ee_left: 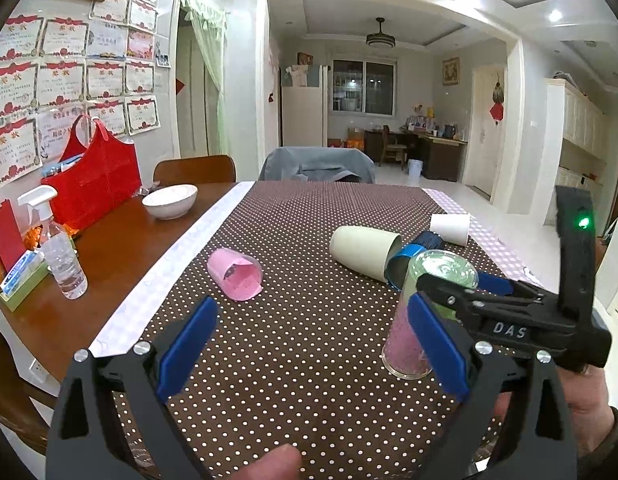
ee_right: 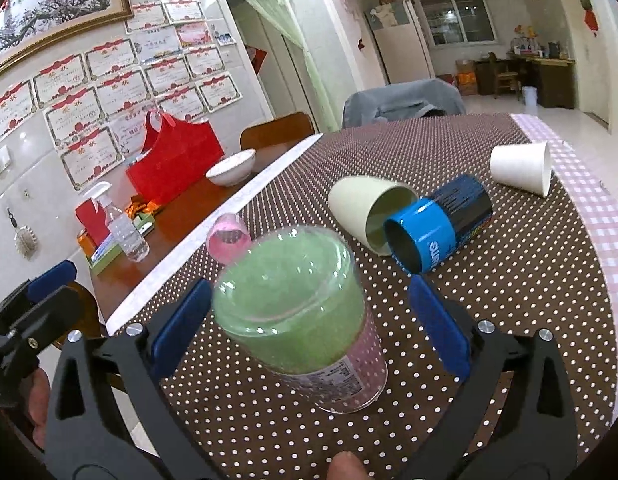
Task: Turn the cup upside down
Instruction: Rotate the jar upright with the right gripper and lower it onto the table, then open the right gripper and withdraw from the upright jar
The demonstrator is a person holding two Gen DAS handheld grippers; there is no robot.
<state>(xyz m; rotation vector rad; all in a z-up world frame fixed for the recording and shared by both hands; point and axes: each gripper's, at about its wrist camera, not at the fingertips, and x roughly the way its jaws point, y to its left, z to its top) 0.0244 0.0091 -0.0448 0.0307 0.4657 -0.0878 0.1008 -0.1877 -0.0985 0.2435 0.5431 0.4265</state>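
The clear cup [ee_right: 305, 320], green at its upturned base and pink toward the rim, stands upside down on the dotted cloth [ee_right: 509, 320] near the tabletop's near edge. The right gripper [ee_right: 309, 316] is spread wide around it, both blue pads apart from the plastic. The left gripper [ee_left: 313, 344] is also wide, holding nothing, beside the cup [ee_left: 425, 312]. Toward the middle lie a pink cup [ee_left: 237, 274], a cream cup [ee_left: 363, 252] and a blue can [ee_right: 441, 224]; a white cup [ee_right: 521, 172] lies near the right edge.
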